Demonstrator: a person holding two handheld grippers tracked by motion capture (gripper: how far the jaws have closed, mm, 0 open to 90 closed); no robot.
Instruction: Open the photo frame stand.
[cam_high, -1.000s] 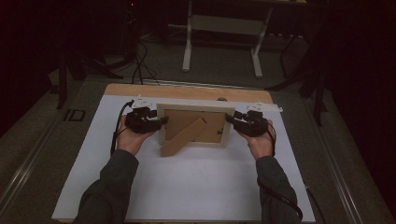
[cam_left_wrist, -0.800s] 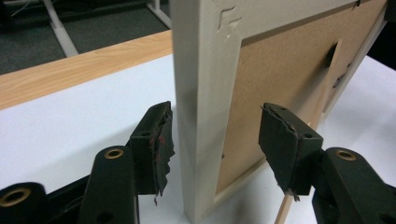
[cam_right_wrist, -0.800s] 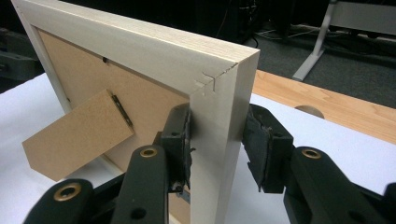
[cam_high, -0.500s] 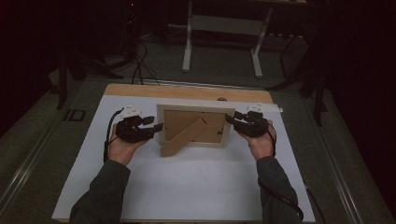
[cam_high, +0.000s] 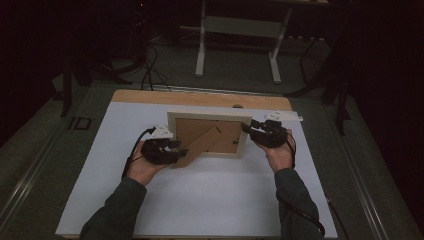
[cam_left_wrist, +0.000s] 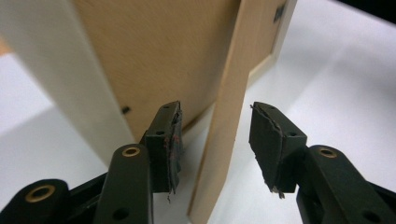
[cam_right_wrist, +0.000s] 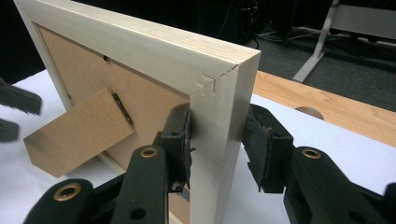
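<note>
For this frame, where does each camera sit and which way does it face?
High view: above the person's side, facing forward and down on the table; both forearms show.
Left gripper view: rides the left gripper, jaws either side of the stand leg, not yet pressing.
Right gripper view: rides the right gripper, clamped on the picture frame.
All three share the frame's back.

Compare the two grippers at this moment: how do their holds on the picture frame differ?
The right gripper clamps the picture frame by its side rail; the left gripper straddles the easel stand, its jaws just closing, pads not yet touching. Both work from the frame's back.
</note>
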